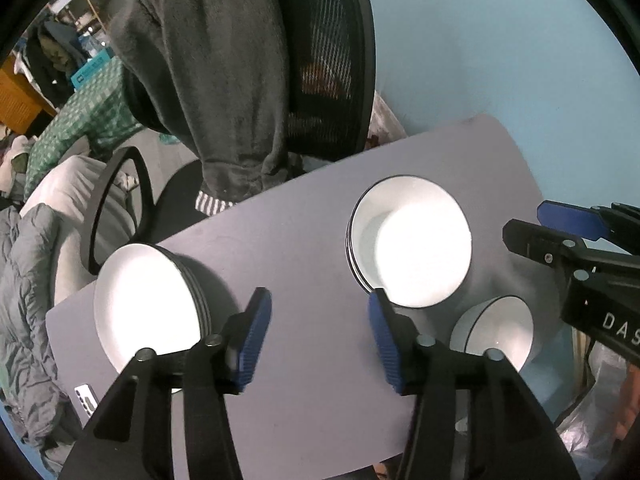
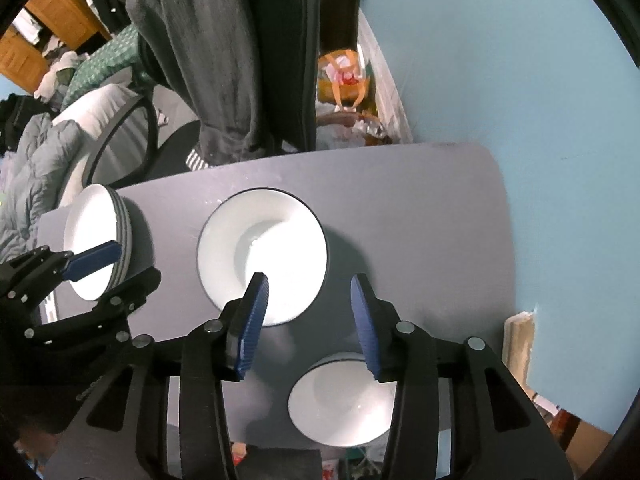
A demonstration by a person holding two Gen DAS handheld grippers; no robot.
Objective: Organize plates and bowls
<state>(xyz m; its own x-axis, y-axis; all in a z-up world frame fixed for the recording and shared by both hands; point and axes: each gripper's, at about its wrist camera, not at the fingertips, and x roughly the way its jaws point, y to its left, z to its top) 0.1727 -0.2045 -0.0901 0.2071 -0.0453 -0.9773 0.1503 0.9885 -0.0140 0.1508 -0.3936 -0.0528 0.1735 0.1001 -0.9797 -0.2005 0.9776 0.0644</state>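
Blue pads on both my tongs stand apart, nothing between: left tongs (image 1: 320,336) and right tongs (image 2: 308,324) hang released above the table (image 1: 304,240). Step: between picks, I judge. Nearest, 1 small bowl (image 2: 344,400); mid, plate stack (image 2: 260,256); far left, bowl stack (image 2: 100,240). Next: drop onto small bowl, w/ jaws astride rim.

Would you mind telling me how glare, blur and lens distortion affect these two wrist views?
Left wrist view: the stacked plates are blown out to flat white, hiding surface detail; the fisheye bends the table edges, and the bowl stack looks slightly smeared. Right wrist view: glare is milder, so shading shows inside the plates, which cast a dark shadow to the right; the small bowl is soft-edged.
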